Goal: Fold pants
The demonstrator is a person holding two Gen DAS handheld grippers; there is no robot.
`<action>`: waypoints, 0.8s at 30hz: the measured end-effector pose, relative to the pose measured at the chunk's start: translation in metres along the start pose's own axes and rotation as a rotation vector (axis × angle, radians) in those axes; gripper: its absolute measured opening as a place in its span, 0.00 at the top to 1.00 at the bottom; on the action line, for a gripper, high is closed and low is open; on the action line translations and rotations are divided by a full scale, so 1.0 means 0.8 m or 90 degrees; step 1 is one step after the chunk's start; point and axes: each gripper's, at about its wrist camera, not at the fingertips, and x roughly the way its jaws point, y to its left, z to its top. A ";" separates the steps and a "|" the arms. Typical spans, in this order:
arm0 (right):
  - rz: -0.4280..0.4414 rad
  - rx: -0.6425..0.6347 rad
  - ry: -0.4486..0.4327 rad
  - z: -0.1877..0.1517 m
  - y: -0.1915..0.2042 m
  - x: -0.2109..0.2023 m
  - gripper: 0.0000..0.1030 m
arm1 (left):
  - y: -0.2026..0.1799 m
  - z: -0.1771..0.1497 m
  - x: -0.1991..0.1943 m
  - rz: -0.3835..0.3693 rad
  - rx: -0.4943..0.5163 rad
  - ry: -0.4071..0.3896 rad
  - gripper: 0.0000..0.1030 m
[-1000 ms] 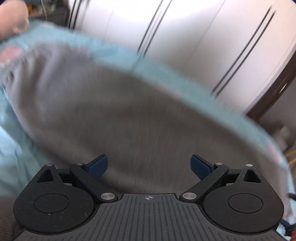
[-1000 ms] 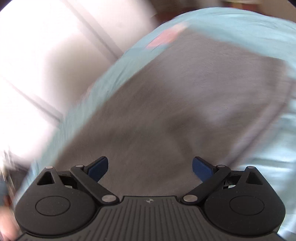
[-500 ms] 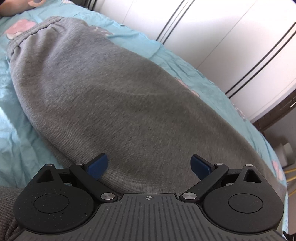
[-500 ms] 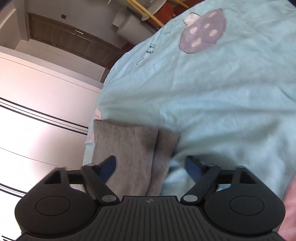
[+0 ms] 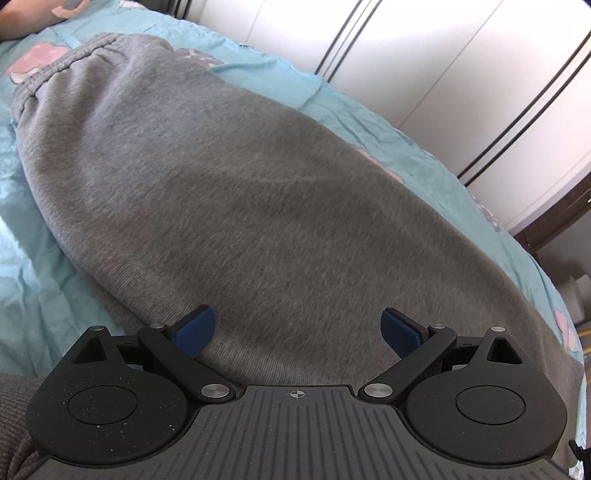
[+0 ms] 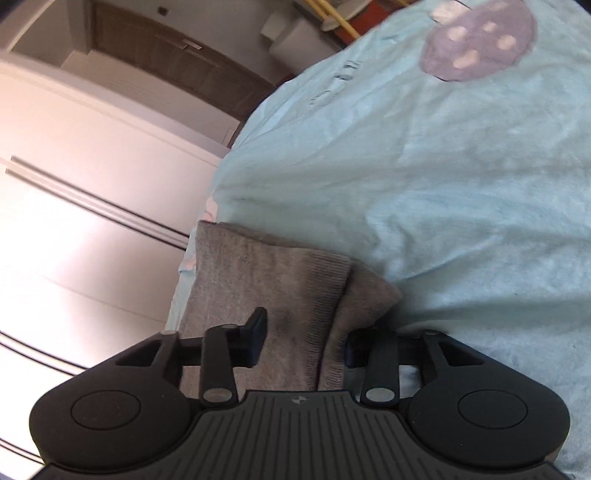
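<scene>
On the bed, left wrist view: grey pants (image 5: 258, 192) lay spread flat over a light blue bedsheet (image 5: 33, 266) printed with pink shapes. Elastic waistband (image 5: 55, 66) sat at the far upper left, gathered and slightly bunched. The fabric ran lengthwise toward the lower right, filling most of the view. Left gripper (image 5: 298, 330) hovered low over the near part of the pants, jaws spread wide, blue pads apart with only flat cloth seen beyond them; nothing pinched. White wardrobe doors (image 5: 443, 74) with dark vertical lines stood behind the bed. A bit of a person's arm (image 5: 18, 18) showed at the top left corner.

Right wrist view: the leg ends of the pants (image 6: 266, 288) lay at the bed's edge, two ribbed cuffs overlapping, one partly on top of the other. Right gripper (image 6: 303, 343) sat down at the cuffs, jaws having just been closing, now partly closed with the cuff fabric between them. Whether the pads already pressed the cloth could not be told; the right pad was half hidden behind the fabric. Bedsheet (image 6: 443, 184) stretched away beyond, with a purple spotted print (image 6: 480, 40) near the top. No containers seen in either view.
</scene>
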 end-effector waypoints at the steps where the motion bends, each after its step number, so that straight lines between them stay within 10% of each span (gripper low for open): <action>1: -0.014 -0.017 0.002 0.003 0.004 0.000 0.65 | 0.000 0.000 0.000 -0.001 -0.001 0.000 0.03; 3: -0.022 -0.044 0.003 0.003 0.016 0.001 0.91 | 0.002 0.000 -0.001 -0.007 -0.009 0.001 0.03; 8: 0.032 -0.053 -0.029 0.002 0.037 -0.012 0.92 | 0.008 0.002 0.000 -0.021 -0.028 0.004 0.03; 15: -0.054 -0.106 -0.029 0.003 0.079 -0.005 0.92 | 0.019 0.003 -0.010 -0.053 -0.058 0.013 0.03; 20: 0.076 -0.315 -0.061 -0.044 0.222 -0.041 0.92 | 0.035 0.005 -0.032 -0.089 -0.102 -0.008 0.03; 24: 0.237 -0.578 0.015 -0.165 0.338 -0.058 0.92 | 0.053 0.007 -0.066 -0.107 -0.131 -0.078 0.03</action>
